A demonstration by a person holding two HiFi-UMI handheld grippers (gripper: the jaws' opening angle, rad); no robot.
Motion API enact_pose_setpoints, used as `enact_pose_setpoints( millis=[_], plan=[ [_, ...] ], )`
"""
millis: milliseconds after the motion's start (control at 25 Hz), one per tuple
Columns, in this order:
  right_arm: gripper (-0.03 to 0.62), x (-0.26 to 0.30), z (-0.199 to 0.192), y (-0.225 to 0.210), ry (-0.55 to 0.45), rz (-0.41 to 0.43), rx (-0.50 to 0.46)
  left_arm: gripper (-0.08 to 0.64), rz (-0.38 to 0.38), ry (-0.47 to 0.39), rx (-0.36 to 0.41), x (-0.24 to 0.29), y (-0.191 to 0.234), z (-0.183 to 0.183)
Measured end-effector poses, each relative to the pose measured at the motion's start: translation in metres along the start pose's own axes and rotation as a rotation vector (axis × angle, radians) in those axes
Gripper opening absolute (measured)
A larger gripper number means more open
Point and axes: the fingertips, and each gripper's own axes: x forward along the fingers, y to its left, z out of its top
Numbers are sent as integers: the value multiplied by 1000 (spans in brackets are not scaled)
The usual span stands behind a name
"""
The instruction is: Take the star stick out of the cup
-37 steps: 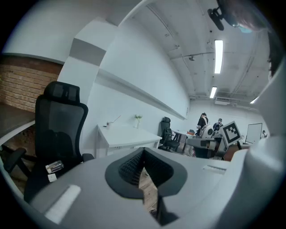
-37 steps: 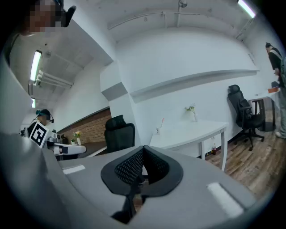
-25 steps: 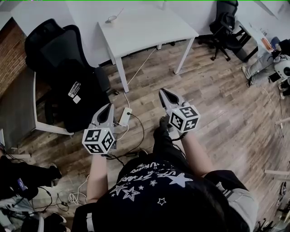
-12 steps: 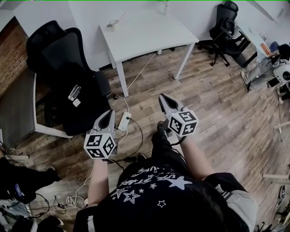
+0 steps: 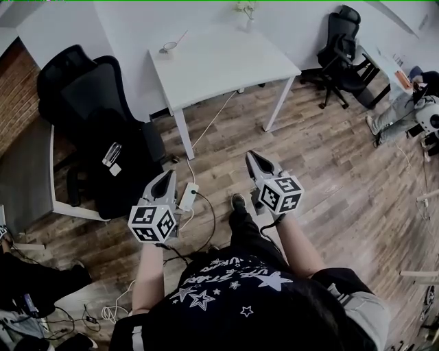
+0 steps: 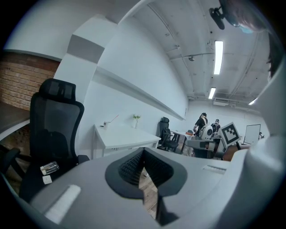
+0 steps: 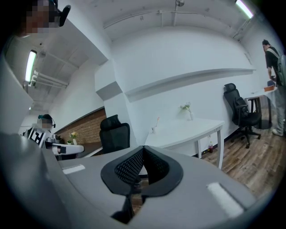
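The floor (image 5: pixel 343 158) is brown wood boards. The table (image 5: pixel 219 62) is white and smooth. The wall (image 5: pixel 15 96) on the left is rough red brick.

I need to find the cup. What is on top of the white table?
On the white table stand a cup with a thin stick leaning out, and a small vase with a sprig. What else the cup holds is hidden.

The worktop (image 5: pixel 226 62) is finished in white. The floor (image 5: pixel 343 158) is patterned in brown planks, the chair (image 5: pixel 82 89) coloured black.
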Motion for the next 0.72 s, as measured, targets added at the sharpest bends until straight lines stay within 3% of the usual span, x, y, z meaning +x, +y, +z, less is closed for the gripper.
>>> enact_pose_setpoints(
  millis=[400,720],
  plan=[
    [17,99,25,-81,30,42,49,3,63,35,-17,107,22,12],
    [17,180,66,-146,48,123,79,3,140,23,-24,197,34,47]
  ],
)
